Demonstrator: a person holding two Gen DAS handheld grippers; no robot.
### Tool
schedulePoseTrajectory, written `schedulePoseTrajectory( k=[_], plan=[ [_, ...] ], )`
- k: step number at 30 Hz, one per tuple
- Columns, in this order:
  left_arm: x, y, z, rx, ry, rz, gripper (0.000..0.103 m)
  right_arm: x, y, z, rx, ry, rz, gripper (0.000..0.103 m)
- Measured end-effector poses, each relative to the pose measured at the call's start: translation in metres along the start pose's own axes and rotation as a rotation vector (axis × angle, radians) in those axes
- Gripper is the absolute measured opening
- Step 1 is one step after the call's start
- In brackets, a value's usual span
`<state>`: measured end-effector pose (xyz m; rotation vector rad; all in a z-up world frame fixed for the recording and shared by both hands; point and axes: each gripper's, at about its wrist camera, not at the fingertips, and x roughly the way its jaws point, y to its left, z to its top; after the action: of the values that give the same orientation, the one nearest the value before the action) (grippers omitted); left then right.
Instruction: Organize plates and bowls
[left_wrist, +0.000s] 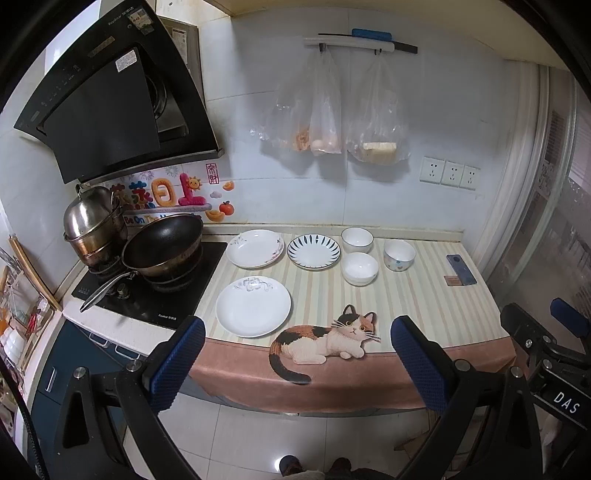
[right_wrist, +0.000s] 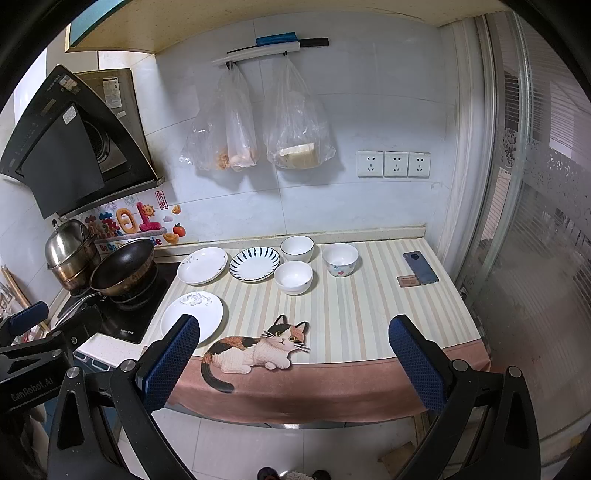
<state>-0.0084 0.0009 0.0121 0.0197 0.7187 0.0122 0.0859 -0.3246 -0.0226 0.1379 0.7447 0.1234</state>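
a: going left to right from the stove (left_wrist: 147, 291)?
b: three plates first: near plate (left_wrist: 253, 306) just right of it, flowered plate (left_wrist: 255, 248) and striped plate (left_wrist: 314, 251) behind. further right, three bowls: rimmed bowl (left_wrist: 357, 239), plain bowl (left_wrist: 359, 268), patterned bowl (left_wrist: 399, 254).
a: tongs?
b: left gripper (left_wrist: 297, 365) and right gripper (right_wrist: 295, 363) both spread wide, holding nothing, short of the counter edge.
a: nearer hand?
b: left, i'd judge, for the near plate.
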Motion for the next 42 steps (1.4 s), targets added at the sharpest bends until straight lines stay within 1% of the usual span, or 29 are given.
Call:
schedulePoseTrajectory(
  k=[5,8,10,12,15,18,20,24,27,28,29,31,35,36,38,40,42],
  plan=[
    [0.000,-0.002,0.000,-0.006,-0.004,0.000,0.103,0.001,-0.001,0.002,-0.001,0.006,0.005,0.103],
    [0.005,-0.003,0.001,-0.030,-0.012,-0.001,0.103,0.002,-0.002,0.002,0.001,0.005,0.011,0.103],
    [0.011,-0.003,0.000,-0.051,-0.029,-0.004,0.103,0.008,-0.005,0.003,0.003,0.001,0.041,0.103],
    [0.019,-0.001,-0.001,-0.064,-0.051,-0.008,0.103,0.021,-0.006,0.004,-0.001,0.017,0.096,0.103],
    [0.046,0.006,-0.004,-0.073,-0.030,0.048,0.103,0.049,-0.005,0.001,0.006,0.065,0.144,0.103],
    [0.081,0.020,-0.008,-0.070,-0.004,0.104,0.103,0.095,0.002,-0.003,0.022,0.148,0.191,0.103],
    [0.111,0.035,-0.007,-0.073,0.017,0.141,0.103,0.134,0.013,-0.004,0.029,0.208,0.219,0.103],
    [0.179,0.071,-0.008,-0.100,0.099,0.163,0.103,0.203,0.033,-0.009,0.009,0.264,0.240,0.103],
    [0.234,0.103,-0.008,-0.113,0.170,0.177,0.103,0.264,0.060,-0.012,-0.013,0.299,0.255,0.103],
    [0.257,0.115,-0.009,-0.117,0.204,0.186,0.103,0.290,0.071,-0.012,-0.020,0.327,0.258,0.103],
    [0.272,0.125,-0.009,-0.120,0.228,0.182,0.103,0.306,0.079,-0.014,-0.021,0.350,0.264,0.103],
    [0.312,0.146,-0.010,-0.132,0.287,0.172,0.103,0.356,0.100,-0.017,-0.006,0.401,0.299,0.103],
    [0.374,0.182,-0.013,-0.137,0.367,0.150,0.102,0.434,0.134,-0.025,0.008,0.483,0.323,0.103],
    [0.392,0.190,-0.015,-0.136,0.393,0.139,0.102,0.449,0.142,-0.028,0.010,0.497,0.327,0.103],
    [0.416,0.205,-0.016,-0.138,0.431,0.131,0.098,0.480,0.156,-0.035,0.007,0.528,0.326,0.102],
    [0.442,0.218,-0.019,-0.142,0.465,0.108,0.098,0.514,0.169,-0.042,0.001,0.563,0.316,0.101],
    [0.463,0.230,-0.023,-0.154,0.501,0.085,0.095,0.533,0.175,-0.049,0.008,0.597,0.320,0.096]
  ],
)
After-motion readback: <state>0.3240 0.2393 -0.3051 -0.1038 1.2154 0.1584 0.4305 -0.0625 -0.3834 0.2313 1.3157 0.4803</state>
